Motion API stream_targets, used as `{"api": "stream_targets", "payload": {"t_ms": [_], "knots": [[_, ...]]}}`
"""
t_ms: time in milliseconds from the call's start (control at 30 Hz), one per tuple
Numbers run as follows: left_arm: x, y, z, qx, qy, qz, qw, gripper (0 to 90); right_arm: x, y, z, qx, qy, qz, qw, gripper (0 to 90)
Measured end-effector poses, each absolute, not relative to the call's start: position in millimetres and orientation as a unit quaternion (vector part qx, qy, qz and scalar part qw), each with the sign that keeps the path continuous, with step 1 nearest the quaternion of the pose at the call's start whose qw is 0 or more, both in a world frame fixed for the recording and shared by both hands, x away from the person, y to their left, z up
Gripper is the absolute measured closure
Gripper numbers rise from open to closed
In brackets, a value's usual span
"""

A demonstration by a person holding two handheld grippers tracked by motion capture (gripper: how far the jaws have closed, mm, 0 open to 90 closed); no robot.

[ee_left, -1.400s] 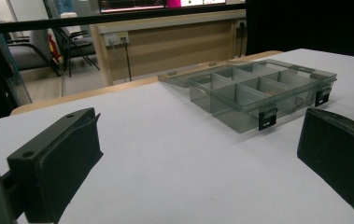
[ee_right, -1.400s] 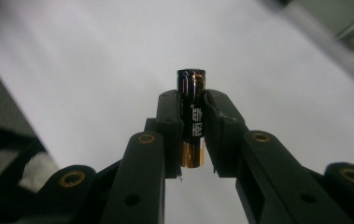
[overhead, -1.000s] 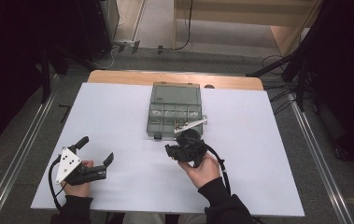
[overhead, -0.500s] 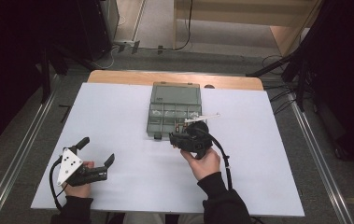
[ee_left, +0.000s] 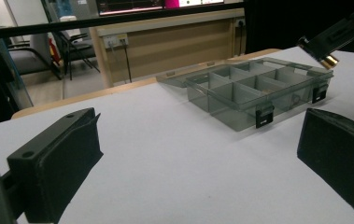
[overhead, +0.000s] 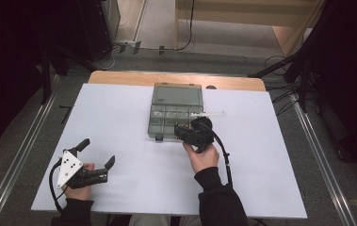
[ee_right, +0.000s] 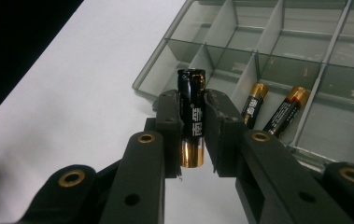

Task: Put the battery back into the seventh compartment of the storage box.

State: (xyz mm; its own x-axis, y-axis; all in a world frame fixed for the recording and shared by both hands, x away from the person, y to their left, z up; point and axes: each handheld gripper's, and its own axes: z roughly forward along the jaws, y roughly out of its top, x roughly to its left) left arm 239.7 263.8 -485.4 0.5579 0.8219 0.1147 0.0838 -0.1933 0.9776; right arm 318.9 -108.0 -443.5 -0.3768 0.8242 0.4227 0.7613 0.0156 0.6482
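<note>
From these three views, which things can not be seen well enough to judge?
- Battery in the right gripper: its brand print is blurred, and the fingers cover its sides, right gripper view.
- Two batteries in the organizer box: too small to find in the high view.
- Left gripper: the right jaw is cut by the frame edge, left gripper view.

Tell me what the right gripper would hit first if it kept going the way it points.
Probably the organizer box: the right gripper, shut on a battery, points at its near-corner compartments. Depth is unclear.
</note>
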Motion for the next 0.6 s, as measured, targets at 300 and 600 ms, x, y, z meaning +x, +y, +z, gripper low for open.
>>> {"api": "stream_targets", "payload": {"t_ms": [300,600], "knots": [[240,264,-486,0.693,0.326,0.337,0.547,0.0,344,-108,-464,0.585,0.682,0.437,0.040,77.7],[241,264,-485,0.693,0.326,0.338,0.547,0.0,358,-110,-476,0.614,0.661,0.428,0.041,77.7]]}}
